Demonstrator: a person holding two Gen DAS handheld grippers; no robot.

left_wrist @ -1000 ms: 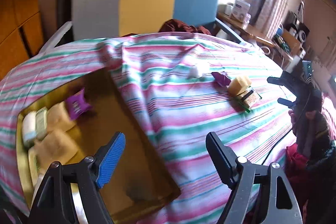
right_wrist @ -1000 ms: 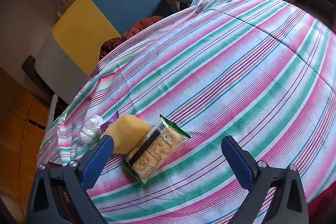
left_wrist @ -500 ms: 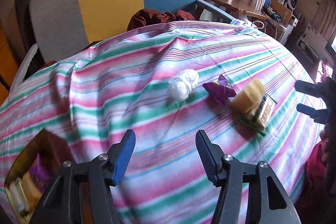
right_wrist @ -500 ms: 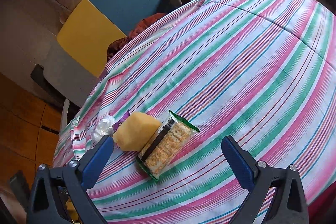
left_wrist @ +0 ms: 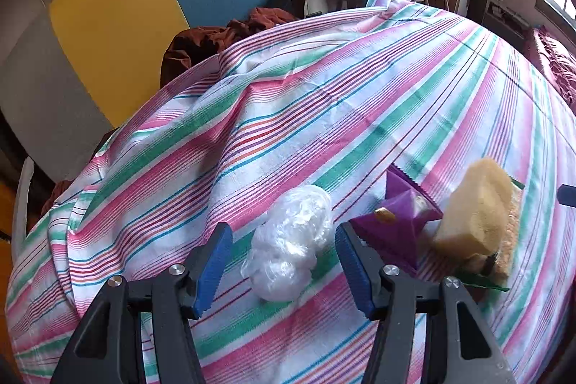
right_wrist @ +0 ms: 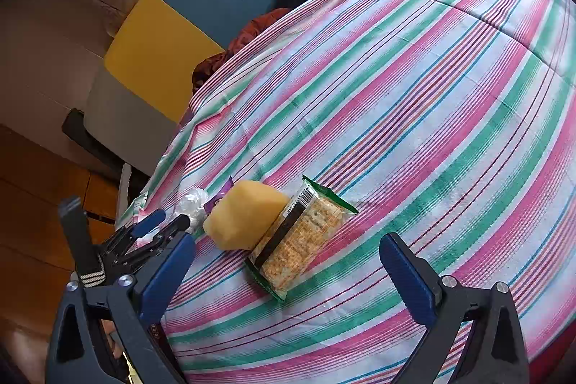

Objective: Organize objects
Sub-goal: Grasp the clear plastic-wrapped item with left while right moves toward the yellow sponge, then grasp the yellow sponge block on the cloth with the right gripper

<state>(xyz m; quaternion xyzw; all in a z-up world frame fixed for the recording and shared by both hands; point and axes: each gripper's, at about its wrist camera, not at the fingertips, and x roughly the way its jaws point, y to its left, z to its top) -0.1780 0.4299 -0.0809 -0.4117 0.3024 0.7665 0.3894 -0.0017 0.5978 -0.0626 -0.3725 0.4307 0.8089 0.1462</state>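
Left gripper (left_wrist: 282, 270) low over the striped cloth (left_wrist: 324, 103) that covers the surface. Fingers part-way apart, one on each side of a crumpled clear plastic wrap (left_wrist: 289, 247). Gaps show on both sides of the wrap; pads not pressing on it. The wrap lies on the cloth, nothing lifted.

Just right of the wrap, in the left wrist view: a purple packet (left_wrist: 399, 225), its near end hidden behind the right finger. Beyond that a yellow sponge (left_wrist: 475, 215) resting partly on a green cracker packet (left_wrist: 504, 240). The four things form a short row, each touching or nearly touching the next.

Right gripper (right_wrist: 288, 272) held above the near side of the same row. Fingers wide, nothing between them but the cracker packet (right_wrist: 302, 236) and cloth below. The sponge (right_wrist: 246, 215) leans against the packet's left edge. The wrap (right_wrist: 192, 204) and a sliver of the purple packet (right_wrist: 219, 197) peek out behind the sponge, with the left gripper's tips (right_wrist: 169, 222) at the wrap.

Behind the surface: a chair (left_wrist: 151, 2) with grey, yellow and blue panels, and a dark red cloth (left_wrist: 223, 38) bunched on its seat.
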